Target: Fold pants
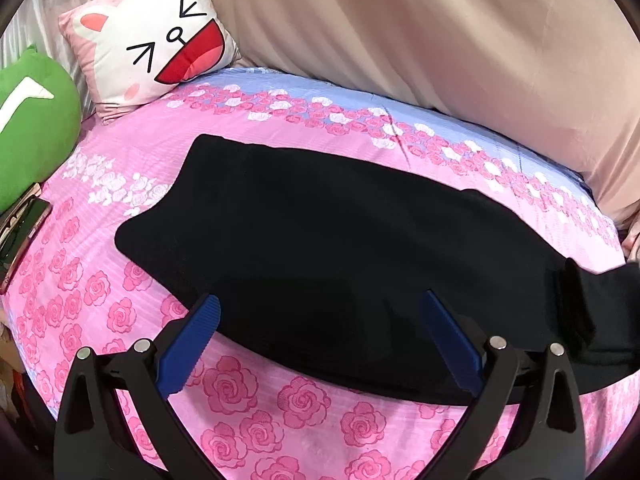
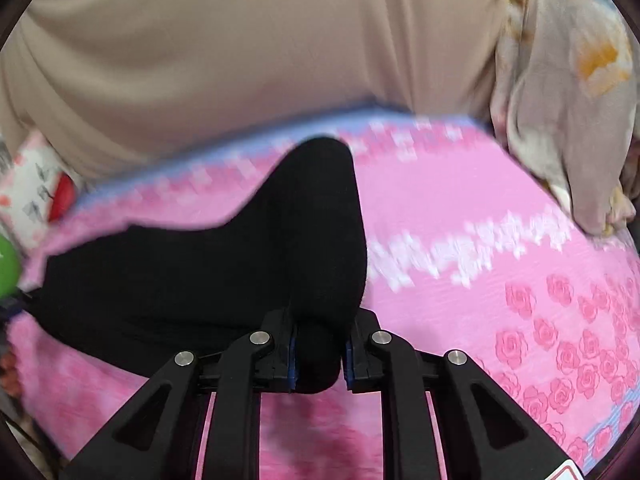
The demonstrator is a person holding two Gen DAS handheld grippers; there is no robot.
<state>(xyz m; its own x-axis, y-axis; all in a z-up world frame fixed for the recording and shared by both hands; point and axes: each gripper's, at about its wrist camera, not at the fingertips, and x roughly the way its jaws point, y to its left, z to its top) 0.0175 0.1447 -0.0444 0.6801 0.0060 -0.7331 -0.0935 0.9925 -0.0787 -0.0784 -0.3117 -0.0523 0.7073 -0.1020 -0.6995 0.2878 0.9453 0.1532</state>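
Observation:
Black pants [image 1: 320, 240] lie lengthwise across a pink rose-print bedsheet [image 1: 248, 400]. In the left wrist view my left gripper [image 1: 320, 312] stands wide open just above the near edge of the cloth, its blue pads [image 1: 192, 344] apart with nothing pinched. In the right wrist view my right gripper [image 2: 319, 356] is shut on a bunched end of the pants [image 2: 224, 272], black cloth squeezed between the blue pads [image 2: 293, 360]. From the grip the cloth rises in a raised fold and spreads to the left. That lifted end also shows at the right edge of the left view.
A cat-face cushion [image 1: 156, 40] and a green plush [image 1: 36, 120] sit at the bed's far left. Beige bedding [image 1: 440, 40] runs along the back. A phone-like object [image 1: 20, 232] lies at the left edge. A patterned cloth [image 2: 560, 112] hangs at the far right.

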